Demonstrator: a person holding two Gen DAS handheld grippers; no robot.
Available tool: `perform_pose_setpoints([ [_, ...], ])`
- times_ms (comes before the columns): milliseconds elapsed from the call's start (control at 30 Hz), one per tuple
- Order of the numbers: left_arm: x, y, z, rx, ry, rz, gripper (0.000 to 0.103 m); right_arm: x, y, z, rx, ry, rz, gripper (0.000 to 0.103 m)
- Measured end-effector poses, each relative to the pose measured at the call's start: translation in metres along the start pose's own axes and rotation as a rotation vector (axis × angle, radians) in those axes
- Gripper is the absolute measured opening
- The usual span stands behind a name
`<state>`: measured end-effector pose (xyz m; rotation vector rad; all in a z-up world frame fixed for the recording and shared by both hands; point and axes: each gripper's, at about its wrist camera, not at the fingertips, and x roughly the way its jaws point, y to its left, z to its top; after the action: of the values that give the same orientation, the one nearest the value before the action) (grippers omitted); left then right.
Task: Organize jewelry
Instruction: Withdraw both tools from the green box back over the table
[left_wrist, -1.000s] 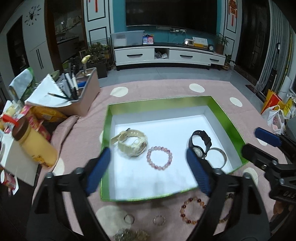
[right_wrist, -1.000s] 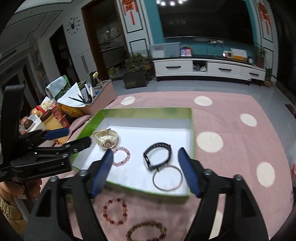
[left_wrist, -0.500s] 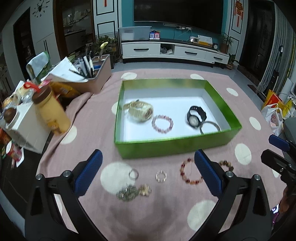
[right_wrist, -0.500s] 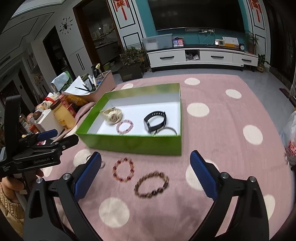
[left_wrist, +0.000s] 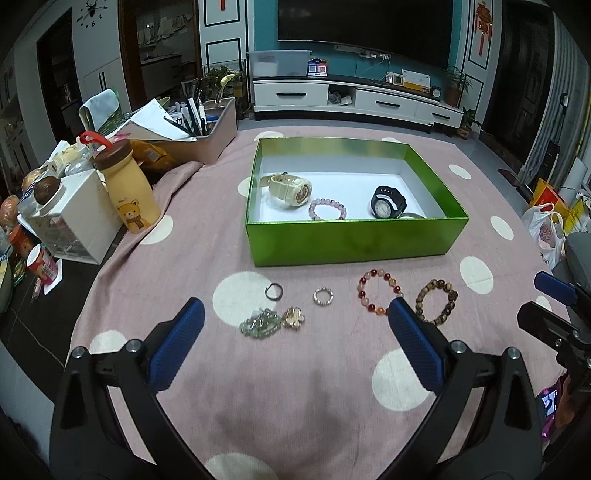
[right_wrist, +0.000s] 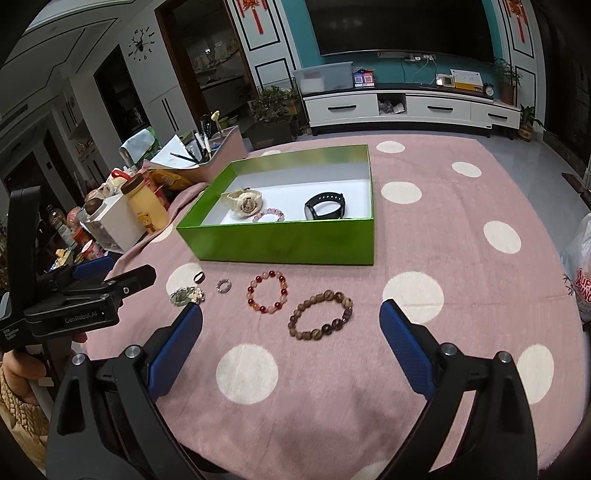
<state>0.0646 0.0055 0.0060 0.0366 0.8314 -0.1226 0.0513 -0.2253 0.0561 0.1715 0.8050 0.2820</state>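
A green box (left_wrist: 354, 240) (right_wrist: 288, 242) on the pink dotted cloth holds a cream watch (left_wrist: 290, 189), a pink bead bracelet (left_wrist: 327, 207), a black watch (left_wrist: 386, 203) and a silver bangle (left_wrist: 410, 216). In front of it lie a dark ring (left_wrist: 274, 291), a sparkly ring (left_wrist: 323, 296), a red bead bracelet (left_wrist: 377, 291) (right_wrist: 267, 291), a brown bead bracelet (left_wrist: 436, 301) (right_wrist: 320, 314) and a greenish chain heap with a gold brooch (left_wrist: 271, 321). My left gripper (left_wrist: 295, 332) stands open above the cloth before the rings. My right gripper (right_wrist: 291, 328) is open near the brown bracelet.
At the left stand a yellow bear bottle (left_wrist: 129, 192), a white drawer box (left_wrist: 72, 221), snack packets and a pen-filled bin (left_wrist: 207, 133). Plastic bags (left_wrist: 546, 229) sit off the right edge. A hand (right_wrist: 18, 373) holds the left gripper.
Both grippers have pulled back from over the box toward the near edge of the cloth, and their jaws have spread a little wider. The loose jewelry in front of the box has come into full view.
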Motion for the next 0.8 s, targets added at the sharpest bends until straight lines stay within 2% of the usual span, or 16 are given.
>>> perform_pose_setpoints([
  [300,-0.008,0.013,-0.011,-0.044,-0.025,-0.067,0.101,-0.002,0.003,-0.009,0.004,0.016,0.000,0.097],
  [533,-0.008,0.046,-0.020,-0.094,-0.035,-0.041,0.101,0.001,0.000,-0.015,0.008,0.023,0.002,0.097],
  [700,0.006,0.055,-0.039,-0.076,0.015,0.007,0.101,0.012,-0.004,-0.024,0.005,0.056,0.003,0.097],
  [800,0.018,0.059,-0.049,-0.086,0.047,0.002,0.101,0.019,-0.006,-0.029,0.009,0.075,0.008,0.097],
])
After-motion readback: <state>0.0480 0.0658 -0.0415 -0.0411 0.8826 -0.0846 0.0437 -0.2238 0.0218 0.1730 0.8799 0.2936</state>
